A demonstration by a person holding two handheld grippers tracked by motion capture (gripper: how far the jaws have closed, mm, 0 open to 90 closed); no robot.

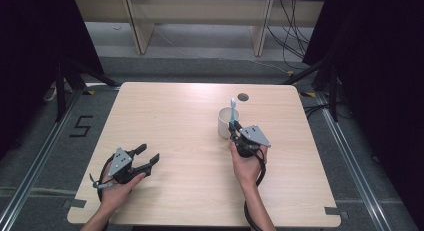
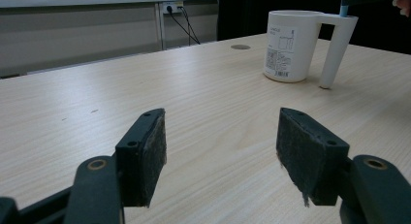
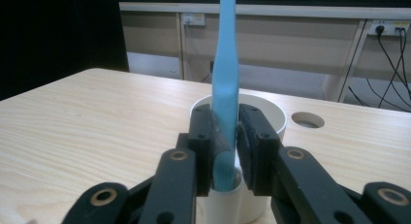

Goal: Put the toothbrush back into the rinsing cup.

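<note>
The right gripper (image 3: 227, 146) is holding the blue toothbrush (image 3: 226, 83) upright in the handle slot of the white cup (image 1: 227, 122), jaws nearly closed with little slack, so letting go crooked may be tipping it out.

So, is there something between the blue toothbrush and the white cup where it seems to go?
Nothing visible blocks it. The blue toothbrush stands upright between the jaws of the right gripper, its lower end already in the handle opening of the white cup.
</note>
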